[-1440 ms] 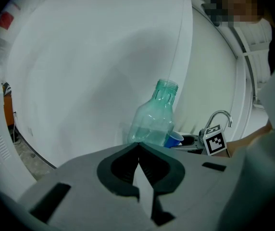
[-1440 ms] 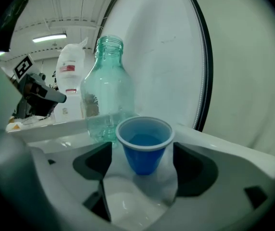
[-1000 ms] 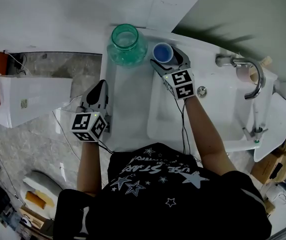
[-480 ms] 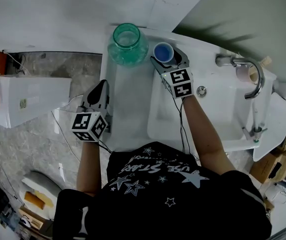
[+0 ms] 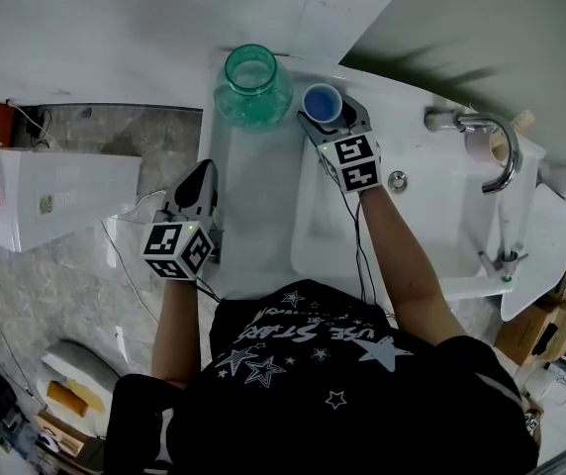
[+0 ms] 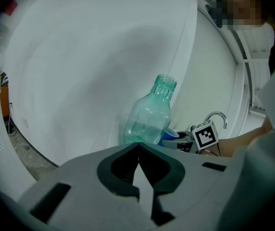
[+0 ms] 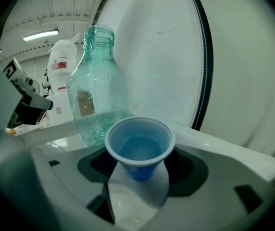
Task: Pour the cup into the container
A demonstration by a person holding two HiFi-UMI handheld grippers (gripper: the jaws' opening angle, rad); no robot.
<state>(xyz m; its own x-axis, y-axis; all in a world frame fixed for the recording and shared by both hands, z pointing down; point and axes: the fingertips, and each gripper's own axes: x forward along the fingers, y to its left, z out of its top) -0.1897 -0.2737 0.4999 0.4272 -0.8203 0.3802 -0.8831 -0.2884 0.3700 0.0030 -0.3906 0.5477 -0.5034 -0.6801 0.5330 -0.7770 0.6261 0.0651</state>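
A blue plastic cup point(image 5: 322, 102) with liquid in it stands at the back of the white sink ledge point(image 5: 253, 216). Just left of it is a tall green-tinted clear bottle point(image 5: 252, 87) with an open mouth. My right gripper point(image 5: 330, 112) reaches round the cup, its jaws closing with the cup point(image 7: 140, 146) between them; the dark pads stand a little off its sides. The bottle point(image 7: 96, 90) rises behind the cup on the left. My left gripper point(image 5: 202, 168) hovers over the ledge's near left part, shut point(image 6: 138, 148) and empty, pointing at the bottle point(image 6: 149, 114).
A chrome faucet point(image 5: 491, 142) arches over the white basin point(image 5: 431, 226) to the right of the cup. A white box-like unit point(image 5: 55, 201) stands on the floor at the left. The wall runs close behind the bottle and cup.
The right gripper has crept slightly forward around the cup and its jaws have narrowed. The left gripper, bottle and cup have stayed put.
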